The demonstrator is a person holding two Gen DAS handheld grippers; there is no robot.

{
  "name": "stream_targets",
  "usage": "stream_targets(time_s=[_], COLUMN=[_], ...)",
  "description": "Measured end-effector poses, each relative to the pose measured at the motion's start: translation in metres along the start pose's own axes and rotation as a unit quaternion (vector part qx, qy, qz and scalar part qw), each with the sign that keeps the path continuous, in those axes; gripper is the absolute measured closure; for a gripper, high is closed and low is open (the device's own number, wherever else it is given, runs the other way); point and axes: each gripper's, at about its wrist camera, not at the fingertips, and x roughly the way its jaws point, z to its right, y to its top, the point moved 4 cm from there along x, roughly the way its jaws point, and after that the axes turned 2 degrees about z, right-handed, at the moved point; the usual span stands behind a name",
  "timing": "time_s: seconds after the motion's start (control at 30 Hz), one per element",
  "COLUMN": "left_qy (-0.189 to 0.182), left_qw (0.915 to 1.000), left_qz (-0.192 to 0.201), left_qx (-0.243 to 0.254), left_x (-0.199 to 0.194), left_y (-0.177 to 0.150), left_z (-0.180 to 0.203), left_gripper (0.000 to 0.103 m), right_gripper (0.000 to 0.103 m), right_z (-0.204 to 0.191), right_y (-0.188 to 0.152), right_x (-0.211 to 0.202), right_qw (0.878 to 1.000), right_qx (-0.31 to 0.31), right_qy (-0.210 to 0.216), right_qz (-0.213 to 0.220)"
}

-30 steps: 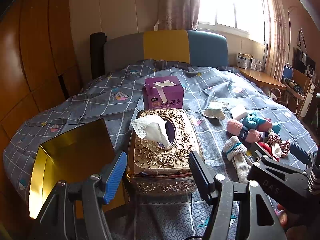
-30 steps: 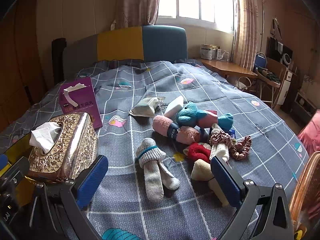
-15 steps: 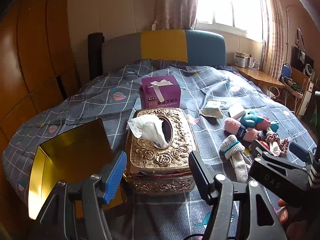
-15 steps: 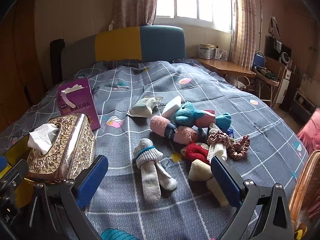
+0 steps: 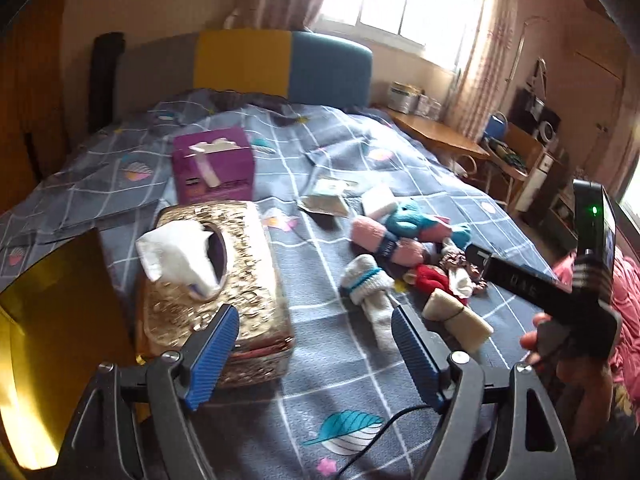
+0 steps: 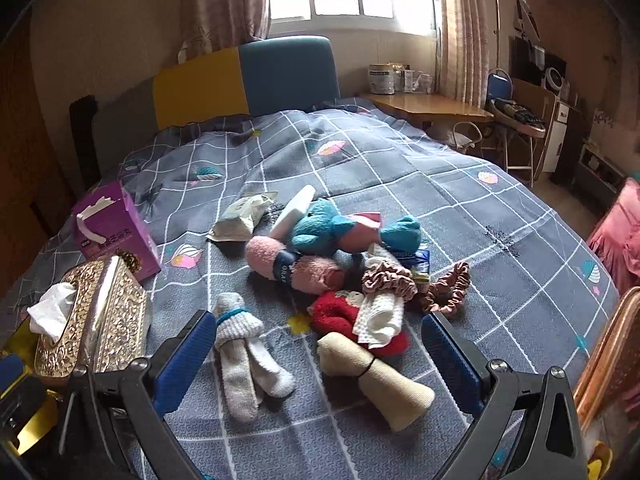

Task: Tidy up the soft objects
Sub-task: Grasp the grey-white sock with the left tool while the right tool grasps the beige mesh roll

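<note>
Blue ribbed pads are showing nearest the lens in both wrist views. The left gripper [image 5: 314,352] is hanging above the near edge of the bed [image 6: 500,216], its jaws opening with only grey checked bedspread between them, beside the near end of the gold embossed tissue box [image 5: 212,280], and nothing is being held. The right gripper [image 6: 320,356] is standing with its fingers spread wide and empty, framing two things lying on the bedspread: a pair of grey-white socks [image 6: 244,352] bundled with a teal band, just inside the left pad, and a rolled cream cloth [image 6: 376,376] cinched by a black tie, nearer the right pad (neither pad is touching them). In the left view a person's hand [image 5: 560,360] is gripping the right gripper's black body at the right edge.

Just beyond the cream roll, the soft pile is sitting around the middle of the bed: a red fuzzy sock [image 6: 340,312] with a white waffle cloth [image 6: 384,316] draped over it, a dusty-pink scrunchie [image 6: 388,280] and a brown one [image 6: 448,292] to its right, then a pink rolled sock [image 6: 296,264] with a dark band, and a teal plush toy [image 6: 320,226] lying behind it. Farther on, a white block [image 6: 294,210] and a crumpled foil packet [image 6: 242,216] are lying side by side.

Toward the left edge, a purple carton [image 6: 116,232] is standing just behind the tissue box. A yellow-and-blue headboard [image 6: 248,76] is closing off the far end.
</note>
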Motion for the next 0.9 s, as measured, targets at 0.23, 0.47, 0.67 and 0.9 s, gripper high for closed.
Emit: stream_targets(time_s=[0.23, 0.47, 0.67, 0.9], left_qy=[-0.072, -0.055, -0.050, -0.038], left_qw=[0.9953, 0.9895, 0.9867, 0.9824], left_qz=[-0.060, -0.128, -0.151, -0.180], left_qx=[0.021, 0.037, 0.035, 0.032], left_x=[0.046, 0.120, 0.153, 0.184], left_y=[0.009, 0.001, 0.008, -0.004], left_z=[0.043, 0.059, 0.068, 0.059], left_gripper=[0.021, 0.020, 0.020, 0.020], right_gripper=[0.000, 0.000, 0.000, 0.004], right_z=[0.053, 0.076, 0.080, 0.059], right_y=[0.021, 0.022, 0.014, -0.005], right_x=[0.009, 0.016, 0.030, 0.054], right_qw=[0.999, 0.995, 0.993, 0.972], right_qx=[0.051, 0.081, 0.051, -0.055], right_qy=[-0.005, 0.032, 0.056, 0.105], right_qz=[-0.015, -0.045, -0.095, -0.205])
